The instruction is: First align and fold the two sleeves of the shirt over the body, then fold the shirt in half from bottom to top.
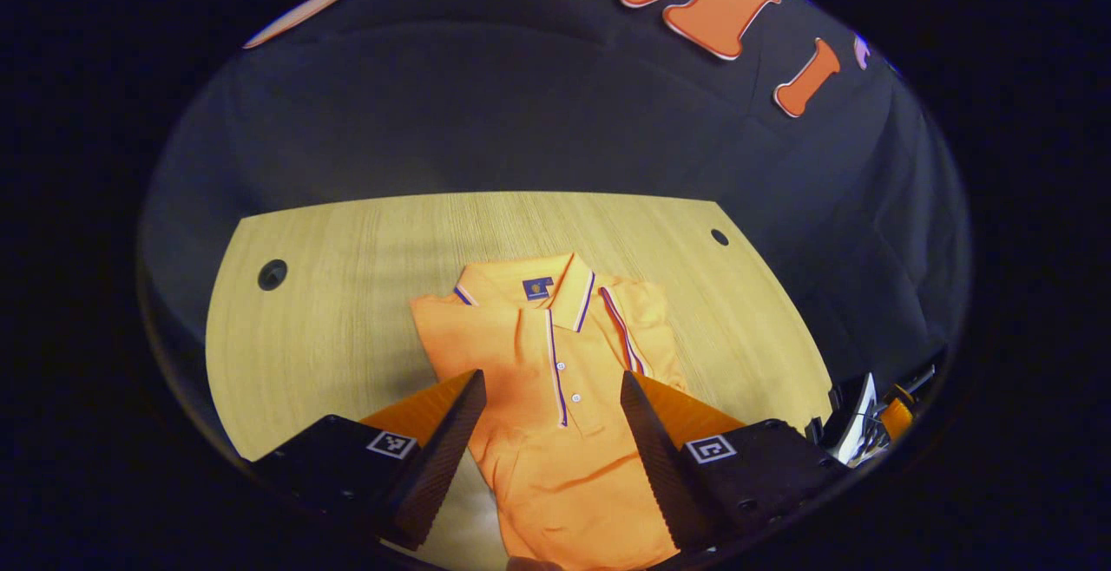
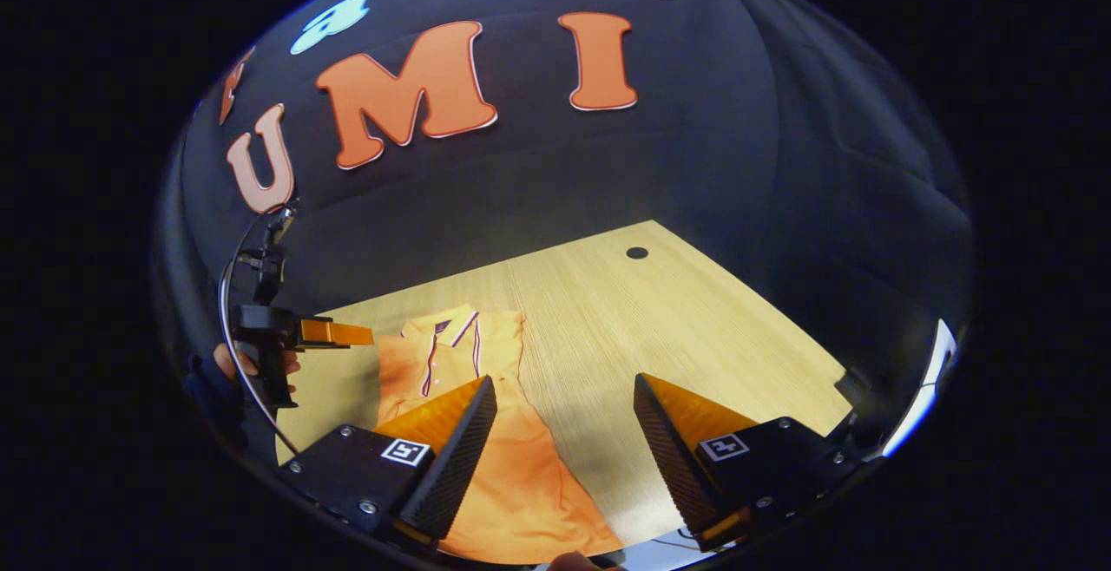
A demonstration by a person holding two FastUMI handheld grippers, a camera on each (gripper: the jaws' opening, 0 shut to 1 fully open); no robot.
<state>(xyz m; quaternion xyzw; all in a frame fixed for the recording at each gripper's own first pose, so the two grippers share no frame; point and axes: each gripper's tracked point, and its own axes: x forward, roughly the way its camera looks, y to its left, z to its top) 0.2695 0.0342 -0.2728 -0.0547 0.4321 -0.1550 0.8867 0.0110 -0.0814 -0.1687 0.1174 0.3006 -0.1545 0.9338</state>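
While both sleeves look folded over the orange polo shirt (image 1: 555,397) lying flat on the pale wooden table (image 1: 347,293), my left gripper (image 1: 551,397) and right gripper (image 2: 564,406) hover wide apart, empty; grabbing one hem layer could undo those folds.

Left gripper (image 1: 551,384) with black blocks, square coded markers, right gripper (image 2: 564,393) screws

A wooden desk (image 2: 694,337) lies open on the shirt's right side, bare wood reaching to the back edge. An orange shirt (image 1: 555,406) lies flat near the front edge. The left gripper (image 2: 351,334) hangs above the desk, left of the shirt's collar.
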